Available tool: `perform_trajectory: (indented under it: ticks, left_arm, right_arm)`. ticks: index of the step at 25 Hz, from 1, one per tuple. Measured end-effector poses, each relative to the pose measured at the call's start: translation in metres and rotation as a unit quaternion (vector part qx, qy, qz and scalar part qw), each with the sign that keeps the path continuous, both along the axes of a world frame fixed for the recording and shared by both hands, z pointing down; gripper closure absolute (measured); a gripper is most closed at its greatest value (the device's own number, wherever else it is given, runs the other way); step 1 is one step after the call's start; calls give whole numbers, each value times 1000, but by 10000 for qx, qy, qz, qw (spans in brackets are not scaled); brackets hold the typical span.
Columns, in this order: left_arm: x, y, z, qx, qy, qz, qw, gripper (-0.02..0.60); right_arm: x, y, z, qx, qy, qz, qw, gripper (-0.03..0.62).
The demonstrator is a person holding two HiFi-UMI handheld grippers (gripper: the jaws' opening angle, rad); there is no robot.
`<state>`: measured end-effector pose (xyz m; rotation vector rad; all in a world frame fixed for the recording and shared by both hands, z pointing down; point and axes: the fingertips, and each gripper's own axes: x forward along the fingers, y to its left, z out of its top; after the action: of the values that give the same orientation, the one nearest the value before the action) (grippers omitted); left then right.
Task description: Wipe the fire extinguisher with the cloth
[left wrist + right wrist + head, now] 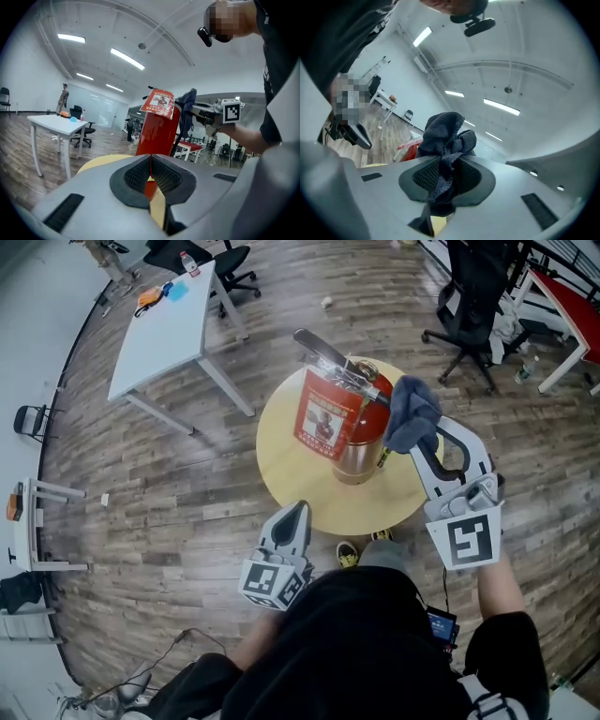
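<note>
One cloth [444, 132] clamped, fire extinguisher [157, 133] upright

This is a large open-plan office or workroom. A wood-plank floor [187, 493] runs wall to wall under a high white ceiling with long strip lights [127, 58]. A white rectangular desk [159, 329] stands out in the open with small items at its far end, and black swivel chairs on castors [473, 296] sit near it and by a white-framed table with a red top [572, 306]. A dark folding chair [33, 418] stands beside the plain white wall.
</note>
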<state>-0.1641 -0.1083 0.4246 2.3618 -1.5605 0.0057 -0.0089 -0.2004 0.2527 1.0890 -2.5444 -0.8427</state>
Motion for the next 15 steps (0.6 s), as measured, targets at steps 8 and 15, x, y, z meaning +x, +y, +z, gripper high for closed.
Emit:
perform_trajectory:
  ticks: [8,15]
  left_arm:
    - [-11,6,-13,144,72,-316,9994,557]
    - [-33,10,-5,46,86,-590,9982,557]
  right_arm:
    - [-79,-29,-50,12,1026,-1219,9872,505]
    - [-100,-63,-67,-899,1342,-1706,9720,505]
